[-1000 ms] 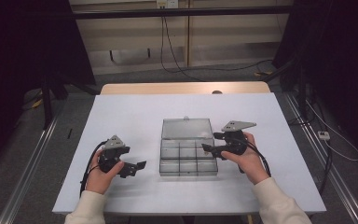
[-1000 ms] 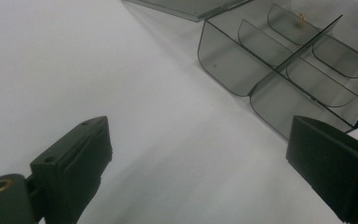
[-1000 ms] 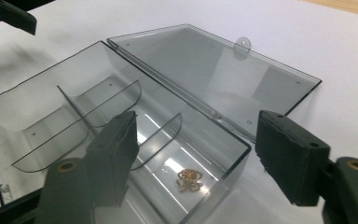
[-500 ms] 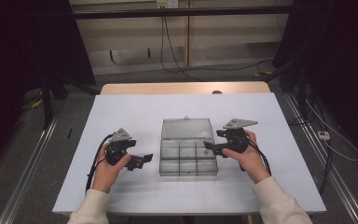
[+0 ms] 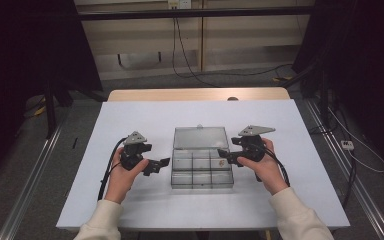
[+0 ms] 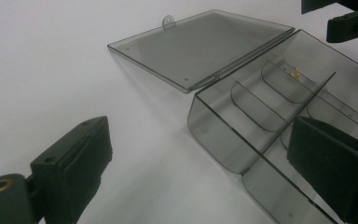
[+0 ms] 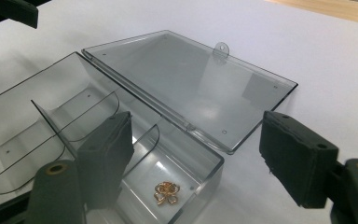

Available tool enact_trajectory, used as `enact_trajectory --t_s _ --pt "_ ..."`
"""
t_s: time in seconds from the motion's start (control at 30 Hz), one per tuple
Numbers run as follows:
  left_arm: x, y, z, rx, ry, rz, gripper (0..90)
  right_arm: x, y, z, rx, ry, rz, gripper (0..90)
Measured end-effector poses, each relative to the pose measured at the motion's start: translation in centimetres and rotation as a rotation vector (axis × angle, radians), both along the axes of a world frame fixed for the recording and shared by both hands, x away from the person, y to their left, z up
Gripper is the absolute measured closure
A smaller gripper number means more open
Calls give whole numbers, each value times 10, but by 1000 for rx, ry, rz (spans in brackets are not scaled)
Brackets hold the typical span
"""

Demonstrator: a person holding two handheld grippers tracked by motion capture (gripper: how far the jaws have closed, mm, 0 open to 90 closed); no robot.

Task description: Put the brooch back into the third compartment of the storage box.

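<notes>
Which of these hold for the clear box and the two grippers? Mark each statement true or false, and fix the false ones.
1. The lid of the clear box lies flat on the table, hinged open. True.
2. A small gold piece lies in a corner compartment of the box. True.
3. The right gripper clamps the gold piece. False: its fingers stand apart above the box, with the piece lying loose beneath.
4. The left gripper holds the lid. False: it is open at the box's left side, gripping nothing.
5. The box is full of parts. False: the other compartments look empty.
</notes>
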State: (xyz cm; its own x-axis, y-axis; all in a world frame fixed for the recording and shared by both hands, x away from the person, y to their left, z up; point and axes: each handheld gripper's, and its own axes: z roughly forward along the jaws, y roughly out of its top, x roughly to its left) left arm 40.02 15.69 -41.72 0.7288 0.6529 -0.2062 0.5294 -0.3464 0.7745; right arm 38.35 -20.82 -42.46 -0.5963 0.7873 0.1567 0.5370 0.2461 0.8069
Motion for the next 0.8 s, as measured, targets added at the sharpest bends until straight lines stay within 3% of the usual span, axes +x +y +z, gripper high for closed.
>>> enact_trajectory --t_s 0.5,0.8 --pt "20 -19 -1 11 -2 1 68 8 -2 -2 18 1 -36 257" --pt "32 -29 -2 -3 -9 17 69 15 -2 -2 25 0 -56 257"
